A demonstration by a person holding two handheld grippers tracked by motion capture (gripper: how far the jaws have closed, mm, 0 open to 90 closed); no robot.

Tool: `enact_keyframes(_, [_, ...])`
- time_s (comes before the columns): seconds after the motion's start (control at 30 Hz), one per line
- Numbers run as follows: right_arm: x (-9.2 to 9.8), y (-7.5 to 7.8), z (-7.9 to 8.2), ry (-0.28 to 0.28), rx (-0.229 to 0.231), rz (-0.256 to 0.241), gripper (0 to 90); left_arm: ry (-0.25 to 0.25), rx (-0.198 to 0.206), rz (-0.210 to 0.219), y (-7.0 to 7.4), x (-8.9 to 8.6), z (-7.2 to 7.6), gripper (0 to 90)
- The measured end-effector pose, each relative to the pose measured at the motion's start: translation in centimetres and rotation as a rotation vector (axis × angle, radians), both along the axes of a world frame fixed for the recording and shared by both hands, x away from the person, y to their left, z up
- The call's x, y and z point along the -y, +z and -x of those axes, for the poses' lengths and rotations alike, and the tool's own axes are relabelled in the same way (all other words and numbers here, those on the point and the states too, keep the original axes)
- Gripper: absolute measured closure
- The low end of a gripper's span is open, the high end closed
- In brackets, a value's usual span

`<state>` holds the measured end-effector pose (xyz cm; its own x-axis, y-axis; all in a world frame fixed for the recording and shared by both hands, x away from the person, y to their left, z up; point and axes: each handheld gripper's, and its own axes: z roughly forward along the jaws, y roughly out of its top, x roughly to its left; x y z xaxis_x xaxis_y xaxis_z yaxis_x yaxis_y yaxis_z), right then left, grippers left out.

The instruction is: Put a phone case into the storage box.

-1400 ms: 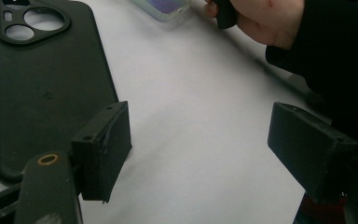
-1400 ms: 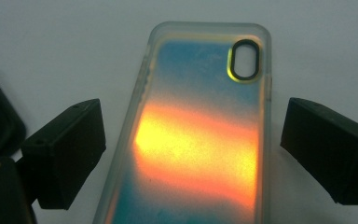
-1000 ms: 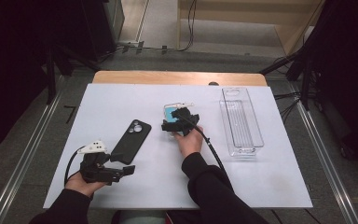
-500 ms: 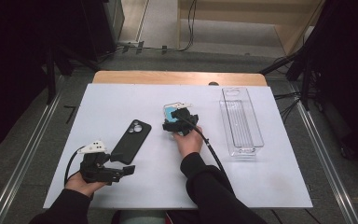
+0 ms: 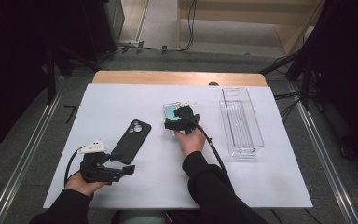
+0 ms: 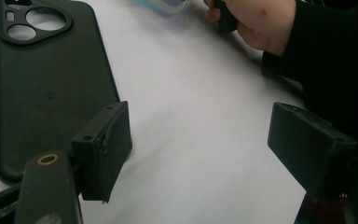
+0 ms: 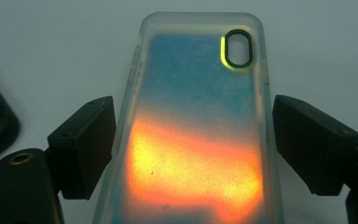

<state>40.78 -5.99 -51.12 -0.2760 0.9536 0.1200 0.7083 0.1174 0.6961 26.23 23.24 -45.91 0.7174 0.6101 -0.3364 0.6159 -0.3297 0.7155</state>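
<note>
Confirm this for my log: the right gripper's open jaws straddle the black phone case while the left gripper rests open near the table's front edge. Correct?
Not quite. The right gripper straddles the translucent blue-and-orange phone case, as the right gripper view shows. The black phone case lies beside the left gripper, which is open.

We see a white table (image 5: pixel 121 100) with a wooden strip (image 5: pixel 177 77) along its far edge. On the right side lies a clear plastic tray (image 5: pixel 240 120), long and narrow (its length running near to far). A black phone case (image 5: pixel 131 141) lies left of centre, camera cutout at its far end.
</note>
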Motion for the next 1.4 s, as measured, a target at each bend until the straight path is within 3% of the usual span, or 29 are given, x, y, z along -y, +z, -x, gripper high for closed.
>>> enact_keyframes(0.2, [0.6, 1.3, 0.4, 0.031, 0.026, 0.008, 14.6, 0.003, -0.021, 0.015, 0.0, 0.0, -0.1, 21.5])
enact_keyframes(0.4, [1.6, 2.9, 1.2, 0.072, 0.033, -0.039, 14.6, 0.002, -0.036, 0.023, 0.1, 0.2, -0.1, 21.5])
enact_keyframes(0.6, [2.3, 4.4, 2.3, 0.159, 0.022, -0.078, 14.5, 0.000, -0.043, 0.022, 0.1, 0.2, -0.1, 21.7])
enact_keyframes(0.73, [3.0, 5.6, 3.4, 0.213, 0.055, -0.086, 14.6, 0.003, -0.046, 0.024, 0.1, 0.2, -0.1, 21.8])
enact_keyframes(0.9, [4.1, 6.8, 4.8, 0.276, 0.054, -0.102, 14.6, 0.000, -0.064, 0.022, 0.1, 0.3, -0.1, 21.9])
enact_keyframes(1.0, [4.7, 7.2, 5.8, 0.322, 0.053, -0.106, 14.6, 0.004, -0.087, 0.032, 0.1, 0.3, -0.2, 21.9])
enact_keyframes(1.2, [6.0, 7.6, 7.6, 0.379, 0.059, -0.124, 14.5, -0.012, -0.080, 0.051, 0.3, 0.7, -0.2, 21.8])
enact_keyframes(1.4, [7.4, 7.6, 9.2, 0.400, 0.067, -0.169, 14.6, -0.013, -0.102, 0.064, 0.5, 1.4, -0.4, 21.6])
